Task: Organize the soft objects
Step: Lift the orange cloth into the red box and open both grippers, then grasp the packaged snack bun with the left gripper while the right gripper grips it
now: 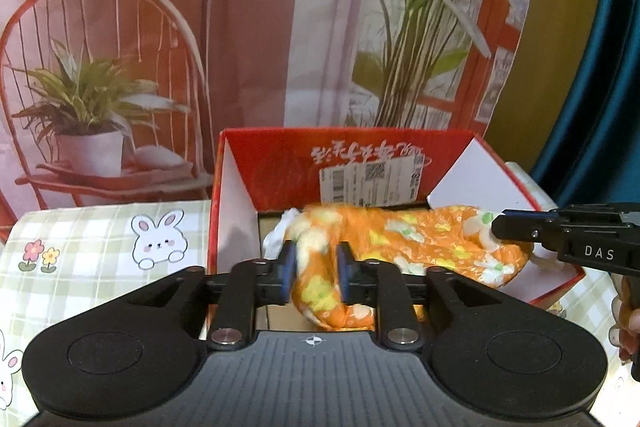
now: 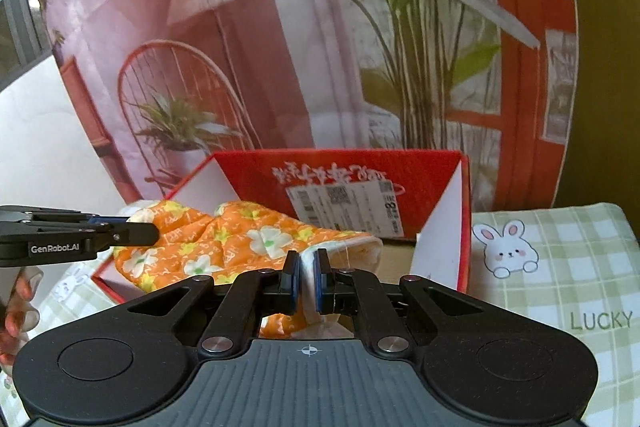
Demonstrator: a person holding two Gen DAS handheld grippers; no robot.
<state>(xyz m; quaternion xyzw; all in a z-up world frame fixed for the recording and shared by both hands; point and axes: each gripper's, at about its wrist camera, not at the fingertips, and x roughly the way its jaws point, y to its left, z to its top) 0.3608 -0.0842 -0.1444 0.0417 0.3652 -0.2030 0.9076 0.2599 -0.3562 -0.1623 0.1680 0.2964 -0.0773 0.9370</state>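
An orange cloth with yellow and white flowers point(image 1: 436, 239) hangs stretched over an open red cardboard box point(image 1: 280, 163). My left gripper point(image 1: 317, 269) is shut on one end of the cloth. My right gripper point(image 2: 306, 281) is shut on the other end, at its white lining. The cloth point(image 2: 224, 243) sags between them above the box point(image 2: 440, 171). The right gripper point(image 1: 500, 227) shows at the right edge of the left wrist view. The left gripper point(image 2: 154, 229) shows at the left edge of the right wrist view.
The box stands on a green plaid tablecloth with rabbit prints point(image 1: 100, 251), which also shows in the right wrist view point(image 2: 560, 267). A printed backdrop of a chair and plants point(image 1: 200, 27) hangs close behind the box. A white shipping label point(image 2: 348, 207) is on the box's inner back wall.
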